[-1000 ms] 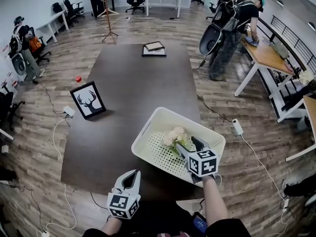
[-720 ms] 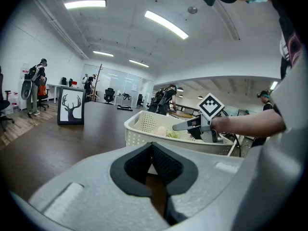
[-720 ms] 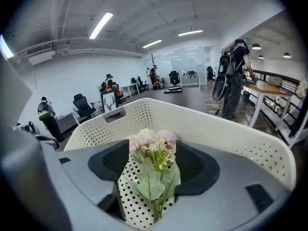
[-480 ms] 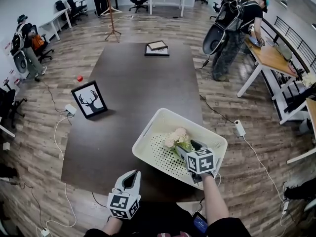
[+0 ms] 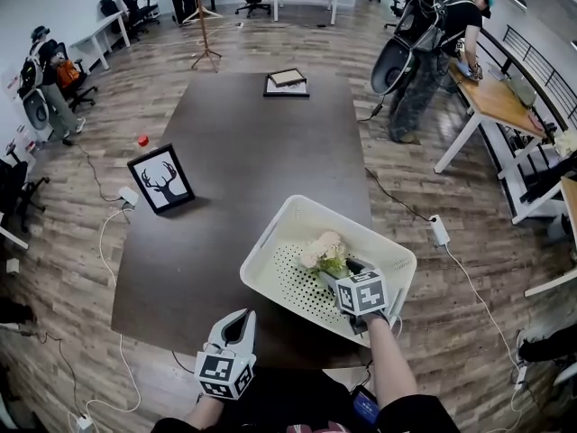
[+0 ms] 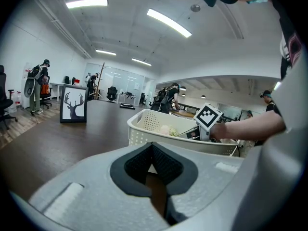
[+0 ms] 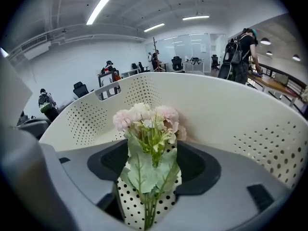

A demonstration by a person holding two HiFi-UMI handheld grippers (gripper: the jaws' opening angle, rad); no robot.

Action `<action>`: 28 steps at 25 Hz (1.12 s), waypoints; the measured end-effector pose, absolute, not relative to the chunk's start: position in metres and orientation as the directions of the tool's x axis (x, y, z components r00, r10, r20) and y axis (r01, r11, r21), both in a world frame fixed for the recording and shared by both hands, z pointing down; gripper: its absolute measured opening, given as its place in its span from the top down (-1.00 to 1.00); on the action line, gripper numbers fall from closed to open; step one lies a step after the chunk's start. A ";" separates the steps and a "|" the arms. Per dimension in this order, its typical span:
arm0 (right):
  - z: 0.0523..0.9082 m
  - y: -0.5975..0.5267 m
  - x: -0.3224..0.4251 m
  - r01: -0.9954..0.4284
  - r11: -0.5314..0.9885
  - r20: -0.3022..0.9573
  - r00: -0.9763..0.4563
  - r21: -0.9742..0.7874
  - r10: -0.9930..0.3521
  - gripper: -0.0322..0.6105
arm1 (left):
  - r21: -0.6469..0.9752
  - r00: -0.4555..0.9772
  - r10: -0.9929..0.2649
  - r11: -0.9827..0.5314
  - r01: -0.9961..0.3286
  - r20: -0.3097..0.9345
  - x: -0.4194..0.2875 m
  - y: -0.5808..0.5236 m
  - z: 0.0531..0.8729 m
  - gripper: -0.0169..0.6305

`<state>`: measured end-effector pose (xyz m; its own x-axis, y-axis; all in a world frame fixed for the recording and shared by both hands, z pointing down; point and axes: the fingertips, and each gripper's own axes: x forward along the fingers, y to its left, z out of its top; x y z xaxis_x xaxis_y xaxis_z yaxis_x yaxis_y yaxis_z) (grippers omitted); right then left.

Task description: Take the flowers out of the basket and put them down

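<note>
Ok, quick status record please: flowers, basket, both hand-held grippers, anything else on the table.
flowers: pink bunch in dotted wrap, inside the basket
basket: white, perforated, near right corner of the table
right hand-held gripper: shut on the flowers' wrap
left hand-held gripper: shut, empty, at near table edge
other: deer picture at left; framed picture at far end

Dark brown desk (image 5: 243, 179), long, runs from lower centre to upper centre of the head view. Three things on it:
- white perforated basket (image 5: 268, 235), lower right, its right corner looks past the desk edge
- deer picture (image 5: 160, 179), left edge, propped up
- flat frame (image 5: 286, 81), far end, upper centre
</note>
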<state>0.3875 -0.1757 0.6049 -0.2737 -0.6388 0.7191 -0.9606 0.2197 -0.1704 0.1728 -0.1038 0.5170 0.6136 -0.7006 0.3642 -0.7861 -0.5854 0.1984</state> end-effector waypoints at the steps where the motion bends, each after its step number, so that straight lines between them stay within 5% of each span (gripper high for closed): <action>1: 0.607 -0.176 0.388 -0.961 0.217 0.723 -0.273 -0.173 -0.634 -0.09 | 0.199 0.613 -0.700 -0.585 -0.787 0.366 0.173 -0.104 0.517 0.92; 28: 0.660 -0.165 0.389 -0.969 0.207 0.829 -0.222 -0.131 -0.514 0.03 | 0.189 0.588 -0.712 -0.563 -0.804 0.384 0.170 -0.102 0.524 0.92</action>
